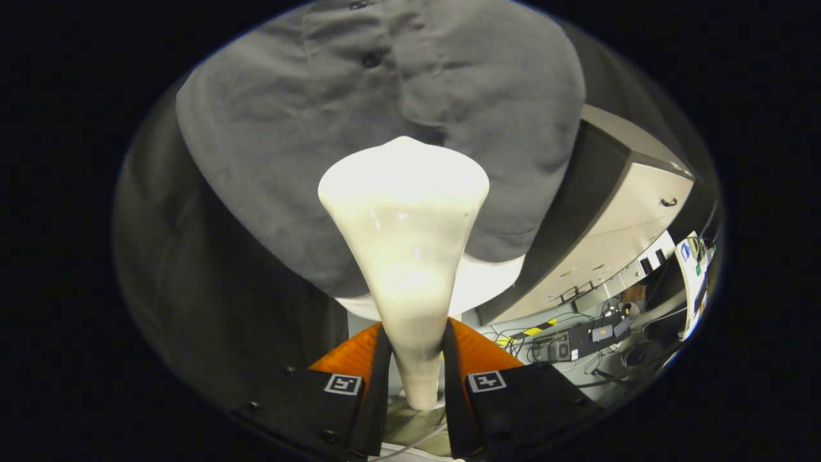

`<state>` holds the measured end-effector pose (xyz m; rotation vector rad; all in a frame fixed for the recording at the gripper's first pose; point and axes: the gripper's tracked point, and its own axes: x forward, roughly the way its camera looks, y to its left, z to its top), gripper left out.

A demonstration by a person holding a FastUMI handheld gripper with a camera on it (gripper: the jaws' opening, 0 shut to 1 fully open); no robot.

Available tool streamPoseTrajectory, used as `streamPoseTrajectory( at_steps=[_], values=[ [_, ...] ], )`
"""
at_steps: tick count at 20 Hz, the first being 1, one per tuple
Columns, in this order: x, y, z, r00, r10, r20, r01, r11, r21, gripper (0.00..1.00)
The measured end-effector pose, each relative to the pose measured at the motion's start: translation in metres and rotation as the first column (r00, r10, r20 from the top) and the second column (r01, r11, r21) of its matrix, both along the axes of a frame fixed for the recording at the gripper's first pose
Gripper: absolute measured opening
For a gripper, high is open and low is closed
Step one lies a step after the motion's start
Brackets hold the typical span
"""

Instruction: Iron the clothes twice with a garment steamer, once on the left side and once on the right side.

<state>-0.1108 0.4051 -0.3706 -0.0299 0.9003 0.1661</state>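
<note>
1. Gripper view: claw (415, 369) clamped on white garment steamer (405, 244), both fingers pressing its narrow handle
2. Steamer head up against grey buttoned shirt (308, 122), near its lower hem

two-finger gripper (415, 378) on a dark body, a wide flat block on each side. small round screws dotted along the blocks. one little square sticker on each block, white with a black pattern inside. fingers (378, 391) long and flat, getting thinner toward the tips. thin pale cable under them.
</note>
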Motion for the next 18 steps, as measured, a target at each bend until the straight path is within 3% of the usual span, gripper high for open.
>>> streamPoseTrajectory(
  at_steps=[9,18],
  values=[
    [0.023,-0.095,0.104,0.976,-0.13,0.174,0.125,0.991,0.038,0.46],
    [0.059,-0.178,0.204,0.942,-0.124,0.311,0.108,0.992,0.068,0.46]
  ],
)
